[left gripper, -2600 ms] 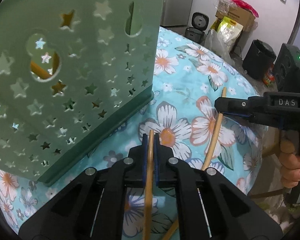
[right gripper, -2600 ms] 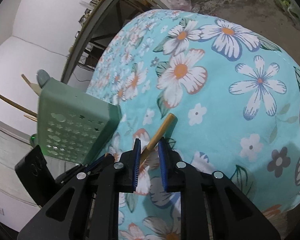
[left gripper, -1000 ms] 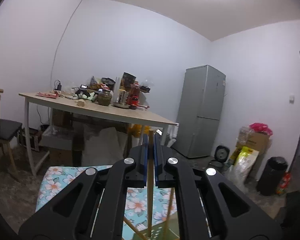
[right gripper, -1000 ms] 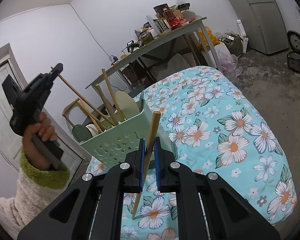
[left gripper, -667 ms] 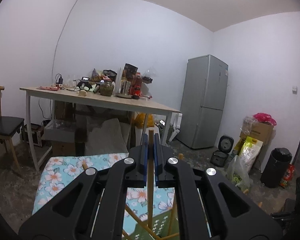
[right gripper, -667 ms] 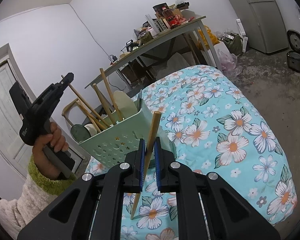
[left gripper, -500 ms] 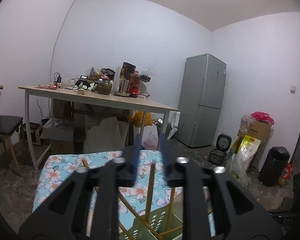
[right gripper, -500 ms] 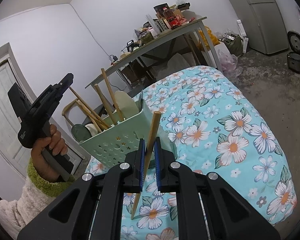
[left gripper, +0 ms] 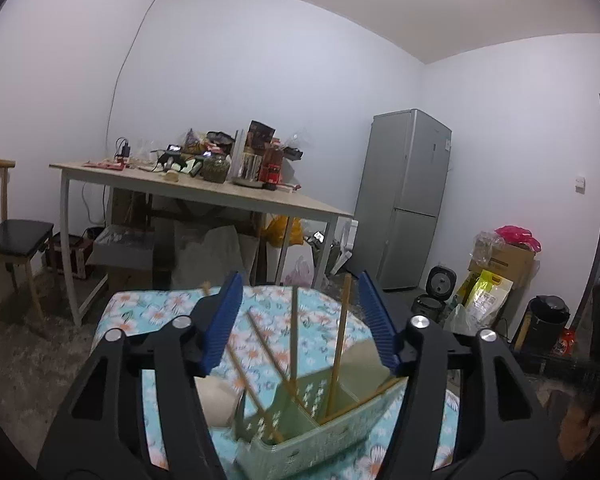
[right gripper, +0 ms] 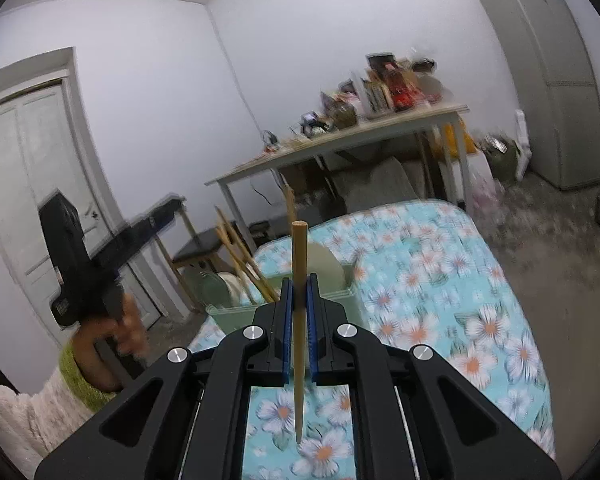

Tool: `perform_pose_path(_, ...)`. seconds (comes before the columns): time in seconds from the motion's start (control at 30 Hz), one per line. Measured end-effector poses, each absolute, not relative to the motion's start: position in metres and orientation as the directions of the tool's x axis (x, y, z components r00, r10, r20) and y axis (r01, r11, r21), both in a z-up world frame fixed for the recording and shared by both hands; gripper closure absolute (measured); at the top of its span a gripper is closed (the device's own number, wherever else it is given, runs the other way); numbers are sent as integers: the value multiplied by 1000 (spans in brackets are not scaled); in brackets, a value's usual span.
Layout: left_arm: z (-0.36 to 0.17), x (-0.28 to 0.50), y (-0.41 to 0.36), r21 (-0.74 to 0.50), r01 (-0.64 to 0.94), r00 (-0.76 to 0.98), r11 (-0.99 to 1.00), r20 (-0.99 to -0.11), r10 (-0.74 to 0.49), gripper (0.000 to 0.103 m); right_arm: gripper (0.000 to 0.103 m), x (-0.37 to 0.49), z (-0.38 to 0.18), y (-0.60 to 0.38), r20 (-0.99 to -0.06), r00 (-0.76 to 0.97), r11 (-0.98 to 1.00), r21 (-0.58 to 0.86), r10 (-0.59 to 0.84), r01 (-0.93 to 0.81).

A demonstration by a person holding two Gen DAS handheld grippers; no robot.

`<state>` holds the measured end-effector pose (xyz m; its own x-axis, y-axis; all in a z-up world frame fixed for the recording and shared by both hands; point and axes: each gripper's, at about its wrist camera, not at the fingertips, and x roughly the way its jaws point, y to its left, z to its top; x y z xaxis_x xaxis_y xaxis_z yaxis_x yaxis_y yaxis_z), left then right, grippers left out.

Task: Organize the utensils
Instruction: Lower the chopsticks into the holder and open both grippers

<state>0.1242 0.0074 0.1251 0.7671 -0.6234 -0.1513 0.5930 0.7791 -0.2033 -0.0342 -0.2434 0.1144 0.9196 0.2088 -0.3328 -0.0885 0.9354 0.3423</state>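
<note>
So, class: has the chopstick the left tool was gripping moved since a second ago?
Yes. The left tool is open, and the chopstick has dropped into the green caddy, standing among the other sticks.

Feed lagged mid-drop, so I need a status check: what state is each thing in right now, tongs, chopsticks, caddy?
Left tongs: open, empty, above the caddy.
Right tongs: shut on a chopstick.
Held chopstick: upright, clamped mid-shaft, not yet in the caddy.
Caddy: upright on the floral cloth.
Caddy chopsticks: standing in it, leaning at different angles.
</note>
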Motion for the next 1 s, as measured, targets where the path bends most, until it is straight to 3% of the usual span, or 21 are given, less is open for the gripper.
perform_pose_path(0.27,90,94,47,-246,628,694,738,-251,-675,21,96,-40,185,-228,-167,948,938,268,272,-222)
perform_pose_path(0.5,44,76,61,-269,614,669,742,-322,-670,12,96,-21,222,-212,-75,961,951,184,268,-250)
perform_pose_path(1.0,13,82,63,-328,528,688,783,-375,-621,10,96,92,182,-172,-228,963,990,54,141,-132)
